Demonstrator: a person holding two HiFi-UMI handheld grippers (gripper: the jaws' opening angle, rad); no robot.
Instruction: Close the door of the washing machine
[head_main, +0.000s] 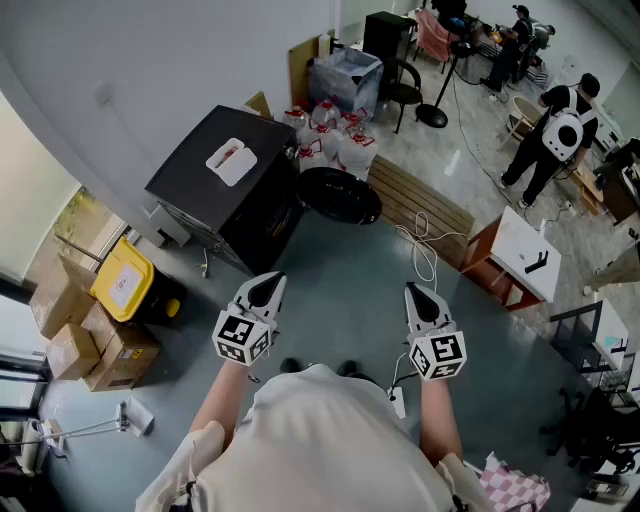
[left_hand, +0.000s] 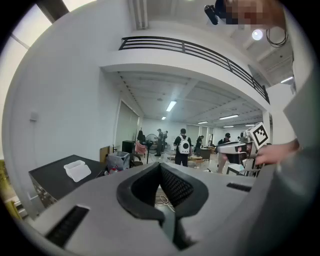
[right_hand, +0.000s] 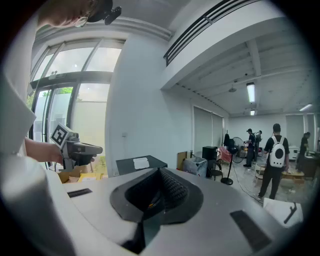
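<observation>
Where the person's two arms reach forward over the floor, both grippers are closed and empty.

Left gripper (head_main: 266, 286): grey moulded shell, and black ribbed pads (left_hand: 175, 186) that meet at a pointed tip with nothing between them. The left marker cube (head_main: 243, 338), white with black squares, sits at its rear.

Right gripper (head_main: 421, 296): same build, jaws closed tip to tip, nothing held. The right marker cube (head_main: 438, 354) sits behind it.

Both point toward the washing machine (head_main: 228, 188), a black box-shaped cabinet with a flat matt top. It stands against the white wall, well apart from either tip. On its top lies a white rounded-rectangular piece (head_main: 231, 160).

Door (head_main: 340, 195): round, black and glossy, standing swung open at the cabinet's front corner.

Near the door are a slatted wooden panel (head_main: 420, 205), flat on the floor, and a white cable (head_main: 424, 250) in loose loops.

On the cabinet's other side are a yellow container (head_main: 123, 282) and brown cardboard cartons (head_main: 90, 340).

Floor (head_main: 340, 290): smooth, grey-blue.
</observation>
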